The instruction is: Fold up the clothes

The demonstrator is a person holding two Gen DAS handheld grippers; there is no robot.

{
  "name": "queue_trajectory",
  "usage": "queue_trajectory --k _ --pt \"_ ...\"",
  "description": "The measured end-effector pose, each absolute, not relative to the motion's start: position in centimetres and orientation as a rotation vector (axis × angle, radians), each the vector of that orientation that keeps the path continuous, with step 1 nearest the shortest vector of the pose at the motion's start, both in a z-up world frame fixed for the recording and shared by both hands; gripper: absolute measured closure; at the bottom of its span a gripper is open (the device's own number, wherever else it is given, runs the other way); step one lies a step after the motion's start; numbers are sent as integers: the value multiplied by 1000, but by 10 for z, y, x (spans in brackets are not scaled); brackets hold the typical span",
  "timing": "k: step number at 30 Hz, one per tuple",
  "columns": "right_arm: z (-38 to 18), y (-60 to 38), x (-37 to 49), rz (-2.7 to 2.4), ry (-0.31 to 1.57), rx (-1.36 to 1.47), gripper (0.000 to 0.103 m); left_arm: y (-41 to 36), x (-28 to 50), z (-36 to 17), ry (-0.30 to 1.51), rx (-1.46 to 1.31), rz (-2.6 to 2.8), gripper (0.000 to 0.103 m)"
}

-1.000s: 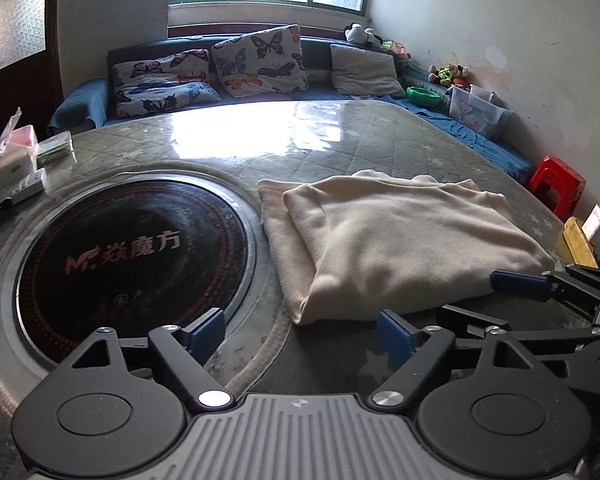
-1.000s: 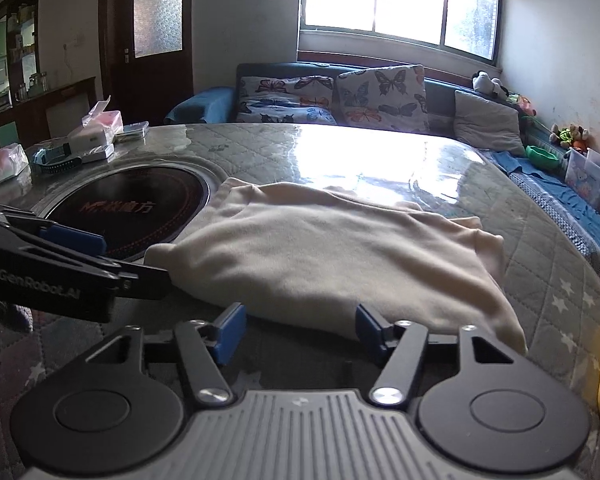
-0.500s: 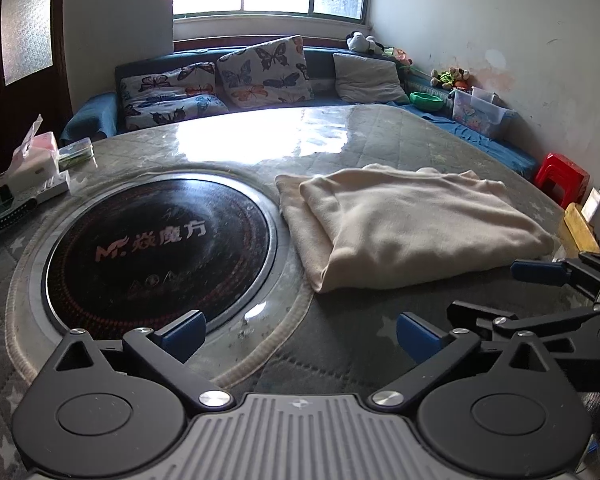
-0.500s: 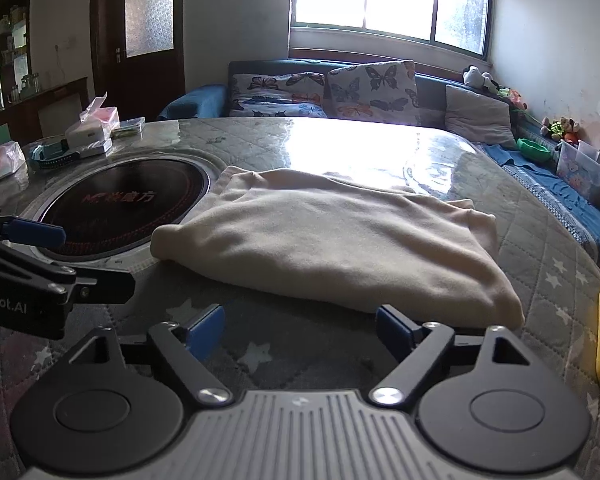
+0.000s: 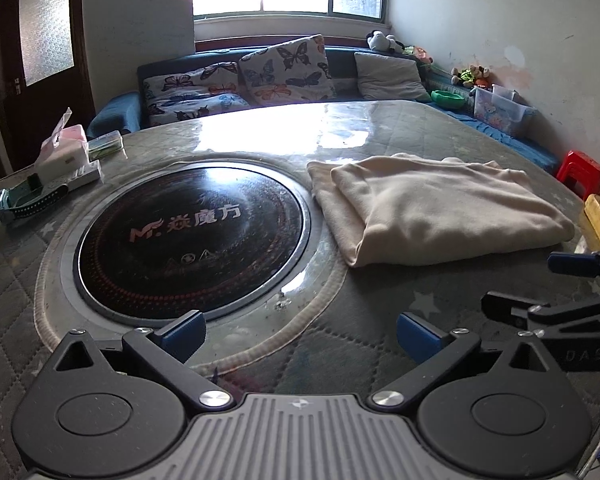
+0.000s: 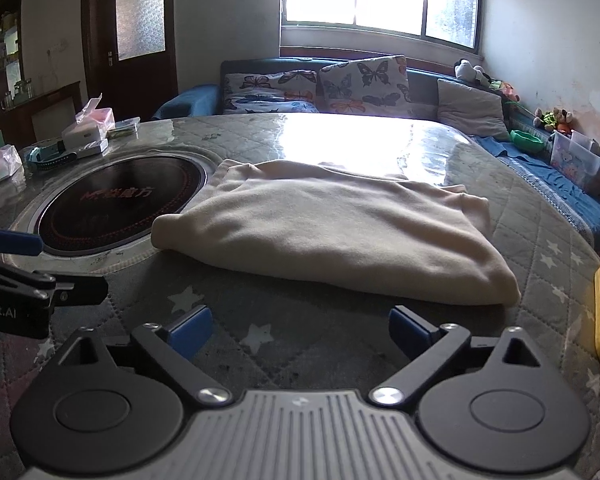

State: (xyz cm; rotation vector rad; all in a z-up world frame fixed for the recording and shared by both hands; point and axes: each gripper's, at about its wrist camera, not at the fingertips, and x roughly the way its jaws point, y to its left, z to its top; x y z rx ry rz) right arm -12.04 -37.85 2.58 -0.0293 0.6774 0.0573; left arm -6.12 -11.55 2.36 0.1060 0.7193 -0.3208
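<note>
table (image 5: 380,136) with quilted cover under glass, big enough to lay cloth flat. cream garment (image 6: 332,236) lies folded in layers just right of the round hotplate (image 5: 192,236), clear of it. left gripper (image 5: 300,334) and right gripper (image 6: 300,326) both spread wide, empty, hanging short of its near edge. reads as folded.

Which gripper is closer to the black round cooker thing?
Left. The left gripper hovers right at the black cooktop's near rim; the right gripper sits off to its right, facing the folded cream garment.

Two low wrist views across the table (image 5: 380,128), sharing the folded cloth (image 6: 340,232).
</note>
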Motion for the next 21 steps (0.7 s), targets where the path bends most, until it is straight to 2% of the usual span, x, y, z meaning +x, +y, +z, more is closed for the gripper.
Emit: queue_trajectory --k 21 --pt "25 -384 -120 18 670 7 0 -125 -65 21 718 115 -315 0"
